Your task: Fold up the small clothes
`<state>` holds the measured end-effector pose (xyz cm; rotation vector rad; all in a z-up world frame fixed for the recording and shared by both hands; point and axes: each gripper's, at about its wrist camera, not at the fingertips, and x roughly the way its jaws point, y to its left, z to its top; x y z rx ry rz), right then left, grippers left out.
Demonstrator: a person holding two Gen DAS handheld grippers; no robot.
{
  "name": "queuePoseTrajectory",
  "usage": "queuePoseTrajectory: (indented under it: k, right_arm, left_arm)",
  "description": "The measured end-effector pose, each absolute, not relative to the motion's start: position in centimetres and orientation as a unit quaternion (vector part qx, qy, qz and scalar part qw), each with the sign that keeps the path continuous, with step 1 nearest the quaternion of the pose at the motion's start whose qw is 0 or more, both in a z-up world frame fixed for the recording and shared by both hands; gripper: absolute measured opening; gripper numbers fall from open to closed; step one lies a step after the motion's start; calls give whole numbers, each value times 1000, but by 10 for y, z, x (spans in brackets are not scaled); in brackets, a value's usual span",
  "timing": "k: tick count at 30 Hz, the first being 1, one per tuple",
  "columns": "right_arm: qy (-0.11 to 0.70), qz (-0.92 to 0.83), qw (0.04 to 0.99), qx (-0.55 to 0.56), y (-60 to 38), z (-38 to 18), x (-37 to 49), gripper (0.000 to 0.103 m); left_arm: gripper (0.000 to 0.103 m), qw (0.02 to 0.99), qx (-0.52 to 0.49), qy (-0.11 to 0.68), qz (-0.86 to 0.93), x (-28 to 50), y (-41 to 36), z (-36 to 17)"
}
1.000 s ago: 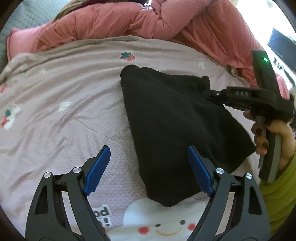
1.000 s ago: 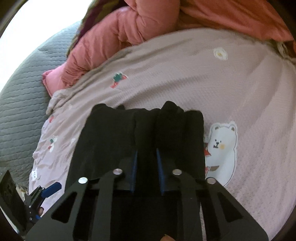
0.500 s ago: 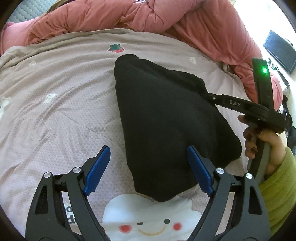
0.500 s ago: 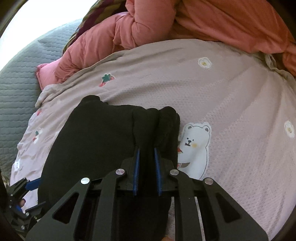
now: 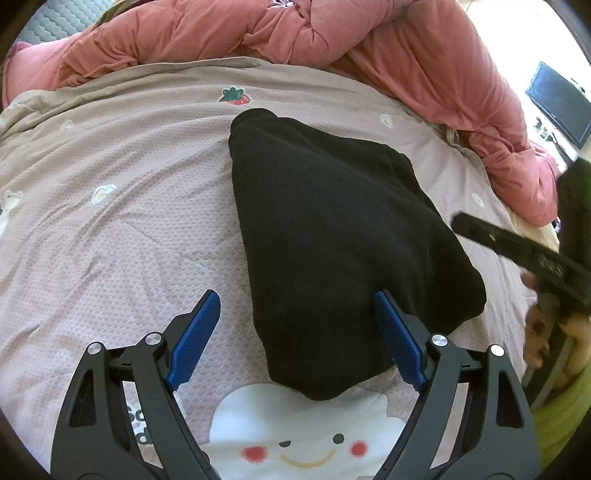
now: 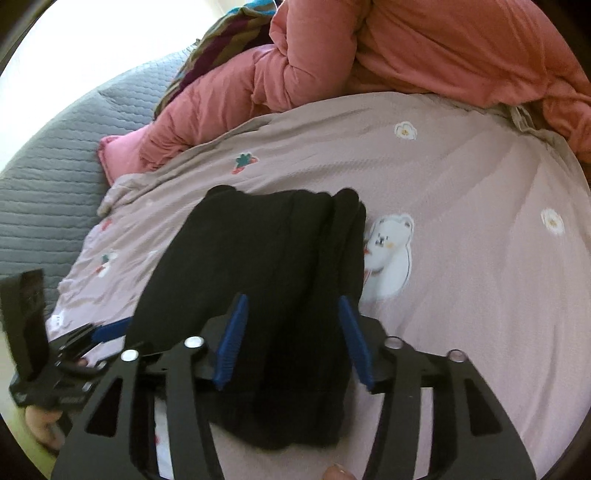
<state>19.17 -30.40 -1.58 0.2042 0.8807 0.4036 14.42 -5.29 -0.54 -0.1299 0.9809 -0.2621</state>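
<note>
A folded black garment (image 5: 332, 236) lies on the mauve printed bedsheet (image 5: 122, 206). My left gripper (image 5: 295, 332) is open above its near corner, its blue pads (image 5: 195, 332) on either side, holding nothing. My right gripper (image 6: 295, 332) is open too, pads (image 6: 231, 343) spread above the garment's (image 6: 258, 280) near end, not gripping it. In the left wrist view the right gripper (image 5: 517, 251) appears blurred at the garment's right edge. In the right wrist view the left gripper (image 6: 92, 332) shows at the lower left.
A rumpled pink duvet (image 5: 295, 33) lies along the far side of the bed. A grey quilted cover (image 6: 48, 155) is at the left. A dark screen (image 5: 557, 103) stands beyond the bed at the right. The sheet has a cloud print (image 5: 303, 435) and a bear print (image 6: 388, 251).
My right gripper opened and let go of the black garment, then drew back from it. The garment now lies flat on the sheet. My left gripper stayed open and shifted slightly.
</note>
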Motion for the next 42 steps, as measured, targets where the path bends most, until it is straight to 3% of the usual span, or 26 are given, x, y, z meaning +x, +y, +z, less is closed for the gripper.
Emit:
queuePoseTrajectory:
  k: [9,20,24,26,30,35,39,42]
  right_arm:
    - [438,200,870,102,-302,-22,168,66]
    - [446,202,866,100,-298,-36,176,66]
    - [461,222,852,115,-295,-47,186,45]
    - [456,236,850,120,-295,-45,186,25]
    - [427,215,874,84,-293,-27,170,19]
    - [430,192,880,51,-295,-31,168,21]
    - [444,171,878,47,-296,-47,169,40]
    - [445,168,878,59,-296,-47,168,45]
  left_arm:
    - [77,873,-64,467,-122,141,-50,-4]
    - [77,873,-86,464,-119,140,-40,-7]
    - [77,869,-98,467,-129,143,-42,-10]
    - [69,870,-100,464,-135,143,-45,-10]
    - [61,873,-88,457,-144,139,-53,-1]
    - [64,872,-66,466,-138,138,-62,0]
    - [74,866,-71,478,-128,138,-57,-13]
    - [75,862,-86,482,-129,138,-51,-17]
